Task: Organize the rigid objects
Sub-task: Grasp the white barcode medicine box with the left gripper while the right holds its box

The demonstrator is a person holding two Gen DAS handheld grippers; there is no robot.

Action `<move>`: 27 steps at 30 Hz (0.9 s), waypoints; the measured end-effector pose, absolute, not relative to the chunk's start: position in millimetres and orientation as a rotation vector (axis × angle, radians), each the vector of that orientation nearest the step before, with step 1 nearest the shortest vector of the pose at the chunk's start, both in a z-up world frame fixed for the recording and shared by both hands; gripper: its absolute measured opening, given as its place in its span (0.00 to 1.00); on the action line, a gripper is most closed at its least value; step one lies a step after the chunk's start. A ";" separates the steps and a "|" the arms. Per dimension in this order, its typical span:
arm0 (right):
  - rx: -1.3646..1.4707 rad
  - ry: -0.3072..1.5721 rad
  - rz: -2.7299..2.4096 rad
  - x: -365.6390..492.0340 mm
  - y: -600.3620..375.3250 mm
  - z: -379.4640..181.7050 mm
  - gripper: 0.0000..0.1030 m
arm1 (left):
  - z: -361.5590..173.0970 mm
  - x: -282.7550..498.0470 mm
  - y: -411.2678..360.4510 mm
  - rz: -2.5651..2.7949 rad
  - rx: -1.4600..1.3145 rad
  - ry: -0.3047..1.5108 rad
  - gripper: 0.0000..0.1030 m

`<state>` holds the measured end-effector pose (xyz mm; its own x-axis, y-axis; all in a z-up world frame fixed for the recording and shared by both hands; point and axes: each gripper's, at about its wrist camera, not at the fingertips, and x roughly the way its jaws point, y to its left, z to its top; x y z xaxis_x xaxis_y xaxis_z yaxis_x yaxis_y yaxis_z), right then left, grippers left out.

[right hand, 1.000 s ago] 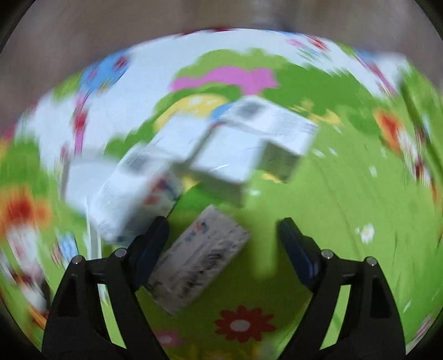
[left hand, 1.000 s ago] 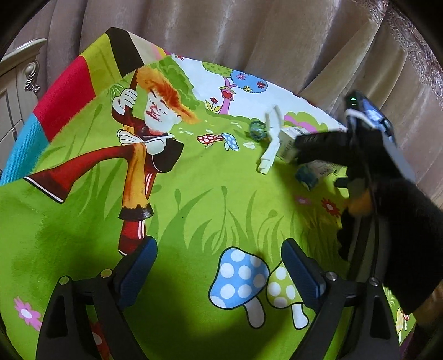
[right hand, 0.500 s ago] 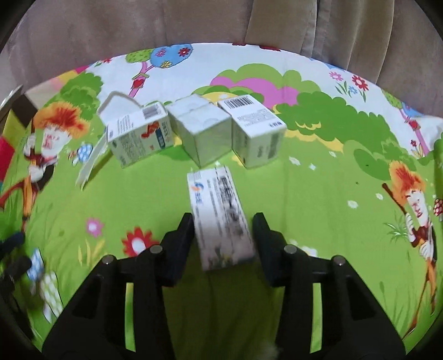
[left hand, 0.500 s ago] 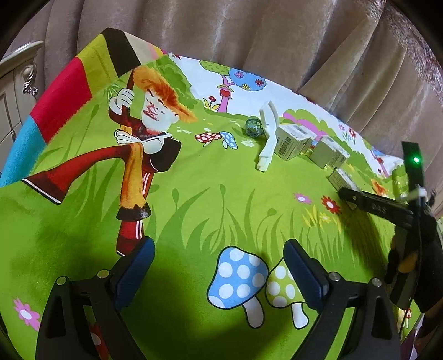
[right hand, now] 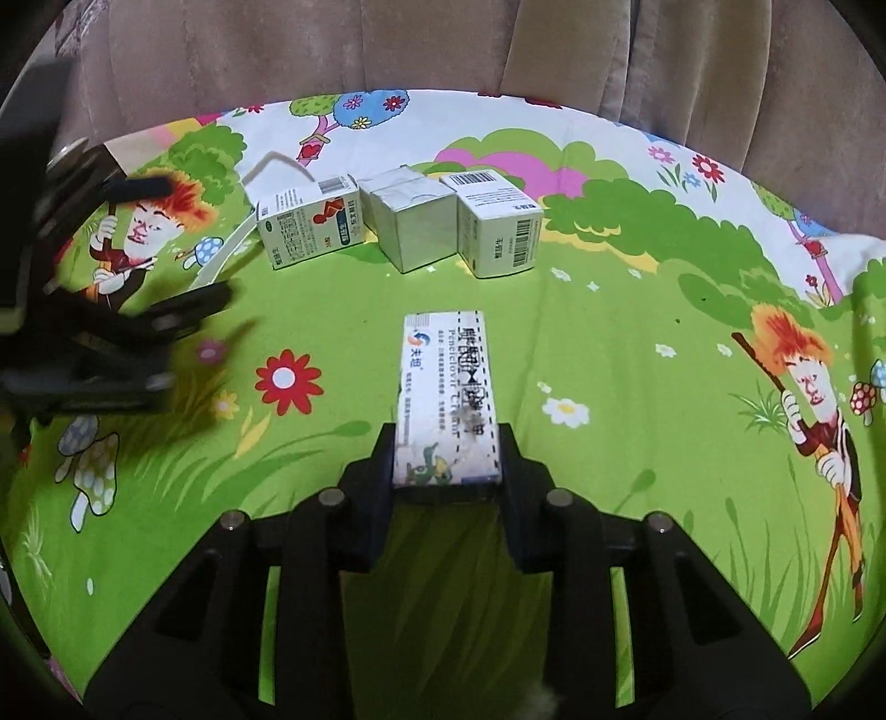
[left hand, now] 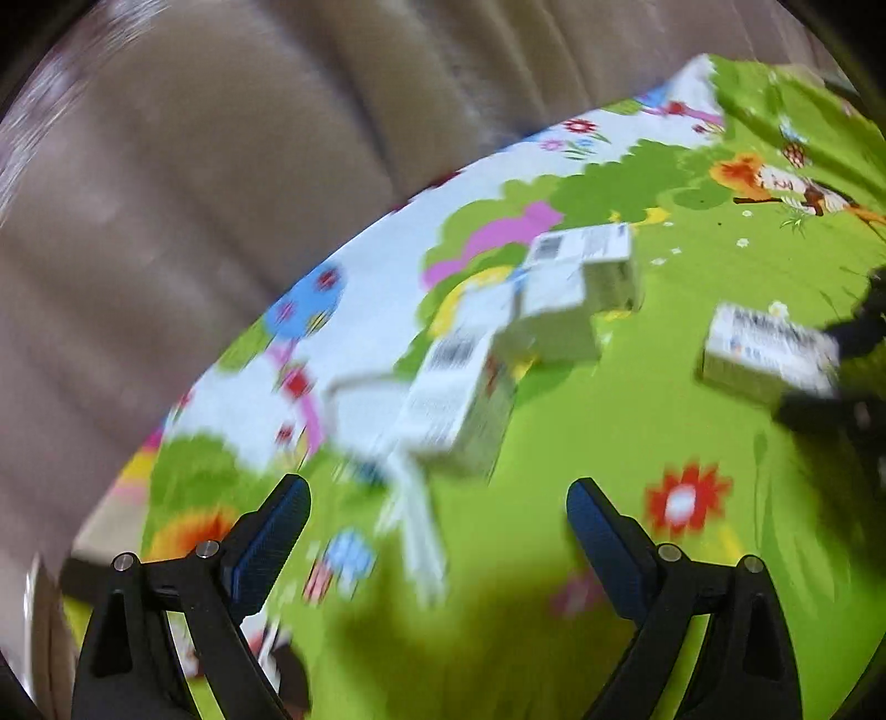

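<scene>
My right gripper [right hand: 446,443] is shut on a long white medicine box [right hand: 446,387], held level above the green cartoon cloth. Beyond it three small boxes stand in a row: one with an open flap [right hand: 310,227], a plain grey one [right hand: 412,224] and a barcoded one [right hand: 498,224]. My left gripper [left hand: 437,515] is open and empty, blurred by motion, just short of the flap box [left hand: 454,399]. In the left wrist view the row [left hand: 576,282] runs back right and the held box [left hand: 767,349] is at the right edge. The left gripper [right hand: 111,332] shows blurred at the left of the right wrist view.
The cartoon cloth [right hand: 637,360] covers the whole surface. Beige curtains [right hand: 387,44] hang close behind its far edge. A white strip [left hand: 421,531] lies on the cloth in front of the flap box.
My left gripper has swung right and forward toward the boxes, its view now blurred. My right gripper has closed on the long box and lifted it back from the row.
</scene>
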<state>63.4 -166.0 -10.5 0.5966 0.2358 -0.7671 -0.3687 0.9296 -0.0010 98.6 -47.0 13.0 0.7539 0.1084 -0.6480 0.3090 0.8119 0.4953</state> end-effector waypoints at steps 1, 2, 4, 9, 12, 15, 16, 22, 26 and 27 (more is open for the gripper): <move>-0.169 0.862 0.351 63.3 -165.4 -10.5 0.36 | 13.4 106.5 -50.5 -0.133 0.611 0.730 0.92; -0.166 0.863 0.353 63.4 -166.0 -10.6 0.36 | 13.7 115.5 -52.7 -0.155 0.584 0.747 0.92; -0.160 0.864 0.356 63.7 -167.2 -10.6 0.36 | 14.6 134.6 -52.7 -0.155 0.556 0.760 0.92; -0.173 0.861 0.352 63.1 -165.4 -10.5 0.36 | 19.0 162.9 -35.7 -0.143 0.457 0.795 0.92; -0.173 0.861 0.352 62.9 -165.1 -10.4 0.37 | 12.5 171.1 -28.5 -0.205 0.352 0.875 0.84; -0.166 0.863 0.355 63.2 -166.2 -10.3 0.37 | 11.3 159.0 -31.9 -0.203 0.331 0.875 0.43; -0.163 0.863 0.357 63.3 -166.6 -10.2 0.37 | 14.4 153.0 -31.8 -0.234 0.292 0.881 0.41; -0.155 0.865 0.361 63.8 -167.5 -10.3 0.37 | 26.7 75.2 -32.9 -0.293 0.201 0.903 0.41; -0.156 0.865 0.360 64.1 -167.0 -10.6 0.37 | 22.5 36.8 -29.4 -0.302 0.182 0.902 0.43; -0.156 0.865 0.360 64.1 -167.1 -10.7 0.37 | 22.0 33.9 -29.0 -0.288 0.194 0.892 0.45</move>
